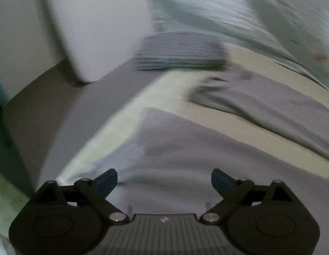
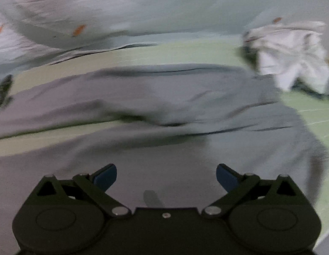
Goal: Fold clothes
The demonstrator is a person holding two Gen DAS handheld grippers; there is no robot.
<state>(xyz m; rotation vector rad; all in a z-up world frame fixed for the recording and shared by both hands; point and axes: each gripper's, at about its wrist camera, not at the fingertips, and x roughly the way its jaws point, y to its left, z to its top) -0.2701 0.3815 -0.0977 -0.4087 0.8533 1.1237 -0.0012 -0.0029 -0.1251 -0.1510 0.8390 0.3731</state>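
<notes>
A plain grey garment [image 2: 164,97] lies before the black, blue-padded right claw [image 2: 166,178]. Beyond it: pale green bed sheet [image 2: 185,51], light blanket with orange marks [image 2: 143,10], white crumpled cloth [image 2: 291,57], grey-striped folded stack [image 1: 179,53].

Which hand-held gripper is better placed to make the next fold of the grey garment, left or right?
Probably the left. Both are open and empty, but the left hand-held gripper hangs near the grey garment at its edge, easy to pinch. The right hand-held gripper faces only flat cloth.
</notes>
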